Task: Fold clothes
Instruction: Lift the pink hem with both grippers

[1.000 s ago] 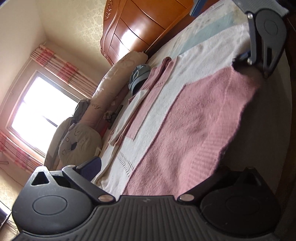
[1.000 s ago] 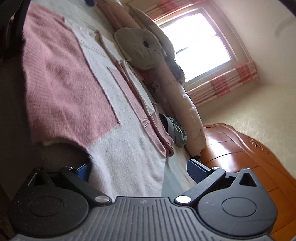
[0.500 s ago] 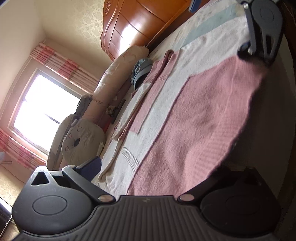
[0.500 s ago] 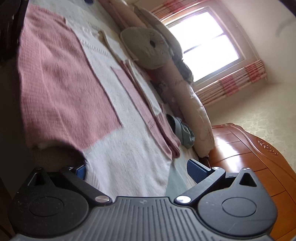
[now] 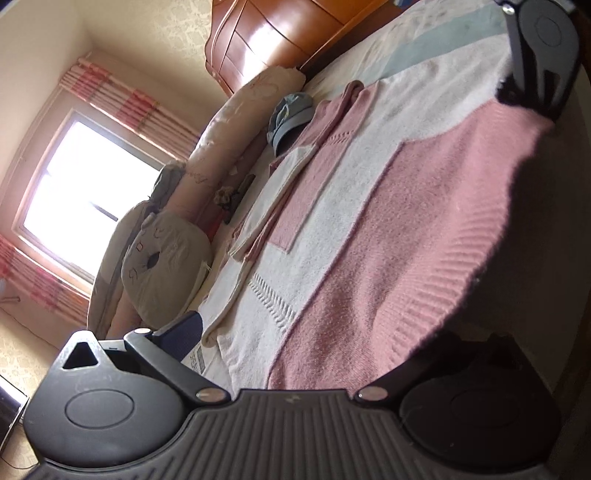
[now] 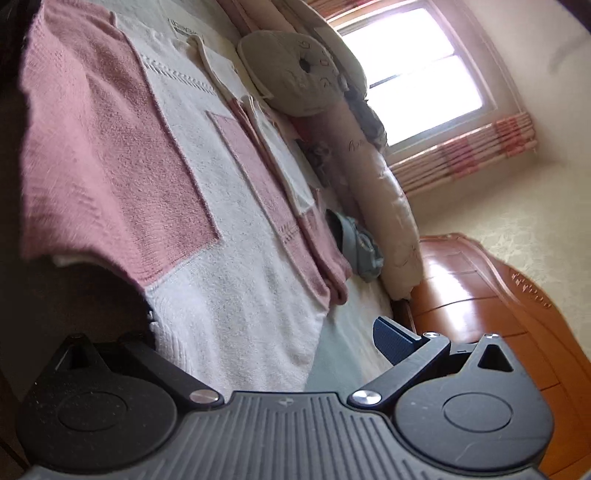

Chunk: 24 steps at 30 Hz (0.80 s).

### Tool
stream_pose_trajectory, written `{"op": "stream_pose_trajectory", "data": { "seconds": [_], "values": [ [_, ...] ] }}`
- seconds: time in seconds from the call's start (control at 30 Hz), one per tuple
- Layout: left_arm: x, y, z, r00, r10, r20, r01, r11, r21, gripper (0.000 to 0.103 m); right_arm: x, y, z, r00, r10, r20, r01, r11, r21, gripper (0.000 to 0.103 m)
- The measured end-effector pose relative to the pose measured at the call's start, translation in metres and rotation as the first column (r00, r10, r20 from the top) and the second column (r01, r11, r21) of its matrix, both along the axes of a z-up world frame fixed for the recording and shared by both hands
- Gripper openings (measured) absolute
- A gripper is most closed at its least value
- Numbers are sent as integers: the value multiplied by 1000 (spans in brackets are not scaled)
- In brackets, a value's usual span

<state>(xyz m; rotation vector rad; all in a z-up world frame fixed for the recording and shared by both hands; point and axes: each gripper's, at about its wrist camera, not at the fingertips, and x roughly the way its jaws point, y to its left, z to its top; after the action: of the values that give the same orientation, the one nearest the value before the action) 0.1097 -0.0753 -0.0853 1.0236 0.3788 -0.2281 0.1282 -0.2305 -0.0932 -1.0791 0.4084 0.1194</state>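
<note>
A pink and white knit sweater (image 5: 388,229) lies flat on the bed, sleeves laid along its far side. My left gripper (image 5: 317,332) is open at one hem corner: the blue pad (image 5: 184,328) shows on one side, and the other finger is hidden under the pink ribbed hem. My right gripper (image 6: 264,332) is open at the other hem corner of the sweater (image 6: 110,166), with one blue pad (image 6: 391,339) in view and the other finger covered by the white knit. The left wrist view also shows the right gripper (image 5: 539,55) at the hem's far end.
A long pale bolster (image 5: 236,122) and a round grey cushion (image 5: 166,258) line the far side of the bed. A blue cap (image 5: 291,114) lies beside the sweater's shoulder. A wooden headboard (image 5: 280,33) stands at the bed's end, and a bright window (image 5: 85,184) sits behind.
Both grippers have slid further in at the hem, so the sweater fills more of each view. The hem edge looks slightly raised over the hidden fingers.
</note>
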Motion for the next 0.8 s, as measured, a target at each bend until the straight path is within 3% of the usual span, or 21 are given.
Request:
{"op": "stream_pose_trajectory", "data": {
  "seconds": [0.3, 0.8],
  "values": [
    [16, -3, 18, 997, 50, 56, -51, 999, 14, 103, 12, -2, 14, 999, -37, 39, 36, 999, 7, 103],
    [65, -1, 38, 996, 69, 60, -70, 997, 23, 103, 59, -4, 35, 998, -45, 47, 44, 999, 28, 103]
  ]
}}
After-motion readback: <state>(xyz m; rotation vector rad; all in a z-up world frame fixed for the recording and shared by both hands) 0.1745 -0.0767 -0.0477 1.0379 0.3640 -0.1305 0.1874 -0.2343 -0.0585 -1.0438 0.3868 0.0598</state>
